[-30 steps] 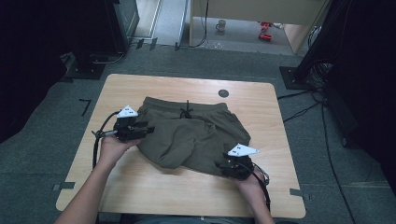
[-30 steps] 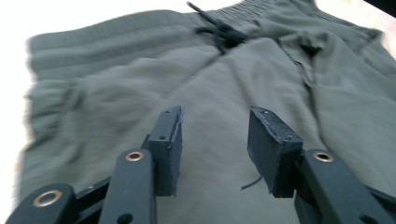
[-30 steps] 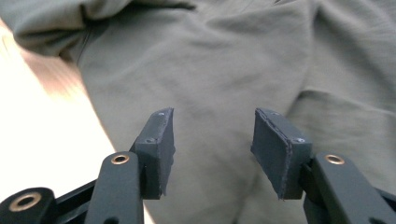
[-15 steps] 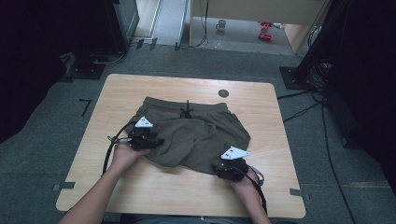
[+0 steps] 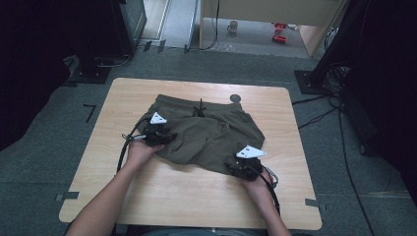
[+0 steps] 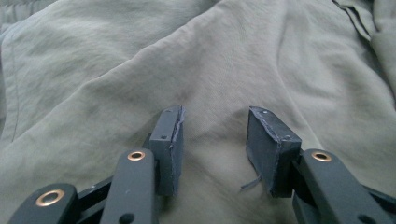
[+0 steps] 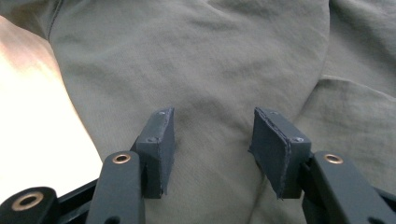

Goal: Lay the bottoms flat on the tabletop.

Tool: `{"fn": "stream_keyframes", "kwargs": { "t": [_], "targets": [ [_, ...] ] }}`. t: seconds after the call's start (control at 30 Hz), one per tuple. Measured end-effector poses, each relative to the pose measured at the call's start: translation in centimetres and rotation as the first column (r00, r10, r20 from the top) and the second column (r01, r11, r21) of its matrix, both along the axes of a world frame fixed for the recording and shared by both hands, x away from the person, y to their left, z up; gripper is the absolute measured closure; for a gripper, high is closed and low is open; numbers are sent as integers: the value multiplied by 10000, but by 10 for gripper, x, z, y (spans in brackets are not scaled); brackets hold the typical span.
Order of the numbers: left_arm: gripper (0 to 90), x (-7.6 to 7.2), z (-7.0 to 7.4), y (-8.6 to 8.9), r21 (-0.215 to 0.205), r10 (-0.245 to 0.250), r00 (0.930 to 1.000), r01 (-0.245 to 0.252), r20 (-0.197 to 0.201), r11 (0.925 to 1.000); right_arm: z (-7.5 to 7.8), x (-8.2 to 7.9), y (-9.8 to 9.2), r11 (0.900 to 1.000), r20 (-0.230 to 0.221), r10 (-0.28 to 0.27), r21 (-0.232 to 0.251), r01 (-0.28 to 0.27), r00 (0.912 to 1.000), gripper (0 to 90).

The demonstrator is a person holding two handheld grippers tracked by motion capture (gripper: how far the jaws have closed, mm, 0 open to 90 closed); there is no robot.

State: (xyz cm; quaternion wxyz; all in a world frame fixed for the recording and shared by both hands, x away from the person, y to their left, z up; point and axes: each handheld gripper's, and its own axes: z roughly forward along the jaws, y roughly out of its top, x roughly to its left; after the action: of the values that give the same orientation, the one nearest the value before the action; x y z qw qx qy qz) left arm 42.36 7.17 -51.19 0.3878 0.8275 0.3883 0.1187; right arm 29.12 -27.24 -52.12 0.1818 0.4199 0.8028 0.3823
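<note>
High view: olive shorts [image 5: 206, 132] lie mid-table [image 5: 147, 196], waistband toward 12 o'clock. The left gripper [image 5: 158, 135] sits at their 9 o'clock edge, the right gripper [image 5: 244, 167] at 5 o'clock — a fold looks in hand. Left gripper view: 2 jaws spread over cloth, pinching nothing. Right gripper view: likewise parted, table at 9 o'clock. Next, close on fabric. Since 0.5 s ago, the left gripper has slid further onto the shorts.
</note>
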Motion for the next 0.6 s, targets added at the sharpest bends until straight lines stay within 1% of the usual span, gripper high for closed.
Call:
{"fn": "stream_keyframes", "kwargs": {
  "t": [0.07, 0.1, 0.13, 0.17, 0.2, 0.3, 0.33, 0.37, 0.4, 0.43, 0.47, 0.5, 0.53, 0.57, 0.6],
  "targets": [
    [560, 6, 0, 0, -115, 150, 9998, -152, -117, 9998, -1, 6, 0, 9999, 34, -137, 93, 136, 9999, 499],
    [555, 10, 0, 1, -247, 264, 9995, -269, -165, 9993, 0, 14, 2, 9998, 3, -170, 68, 170, 9999, 504],
    [554, 10, 0, 1, -247, 264, 9995, -269, -165, 9993, 0, 14, 2, 9998, 3, -170, 68, 170, 9999, 504],
    [554, 13, 0, 2, -299, 362, 9990, -369, -247, 9989, 0, 17, 2, 9998, -43, -174, 67, 174, 9998, 508],
    [553, 14, 0, 2, -296, 382, 9989, -389, -258, 9988, 0, 21, 3, 9997, 43, -210, 95, 209, 9998, 514],
    [552, 17, 0, 5, -24, 301, 9995, -301, -60, 9995, 0, 32, 6, 9996, 26, -253, 111, 252, 9997, 519],
    [553, 19, 0, 7, -42, 333, 9994, -333, -48, 9994, -1, 36, 7, 9995, 58, -278, 118, 277, 9996, 522],
    [556, 22, 0, 10, -193, 448, 9989, -450, -139, 9988, -1, 42, 9, 9995, 32, -300, 138, 300, 9995, 523],
    [560, 22, 0, 10, -193, 448, 9989, -450, -139, 9988, -1, 42, 9, 9995, 32, -300, 138, 300, 9995, 523],
    [560, 24, 0, 13, -340, 587, 9981, -593, -202, 9977, 0, 45, 9, 9995, 51, -296, 124, 296, 9995, 524],
    [567, 25, 0, 14, -379, 628, 9978, -636, -231, 9973, 0, 49, 9, 9994, 50, -312, 136, 311, 9995, 525],
    [570, 25, 0, 15, -302, 690, 9973, -698, -258, 9971, 0, 55, 10, 9994, 36, -307, 129, 307, 9995, 527],
    [570, 25, 1, 15, -185, 729, 9971, -733, -223, 9971, 0, 55, 10, 9994, 36, -307, 129, 307, 9995, 527],
    [571, 26, 2, 14, 94, 756, 9971, -755, -86, 9971, 1, 60, 11, 9997, -47, -220, 80, 220, 9997, 527],
    [571, 26, 2, 14, 94, 756, 9971, -755, -86, 9971, 1, 60, 11, 9997, -47, -220, 80, 220, 9997, 527]
  ]
}}
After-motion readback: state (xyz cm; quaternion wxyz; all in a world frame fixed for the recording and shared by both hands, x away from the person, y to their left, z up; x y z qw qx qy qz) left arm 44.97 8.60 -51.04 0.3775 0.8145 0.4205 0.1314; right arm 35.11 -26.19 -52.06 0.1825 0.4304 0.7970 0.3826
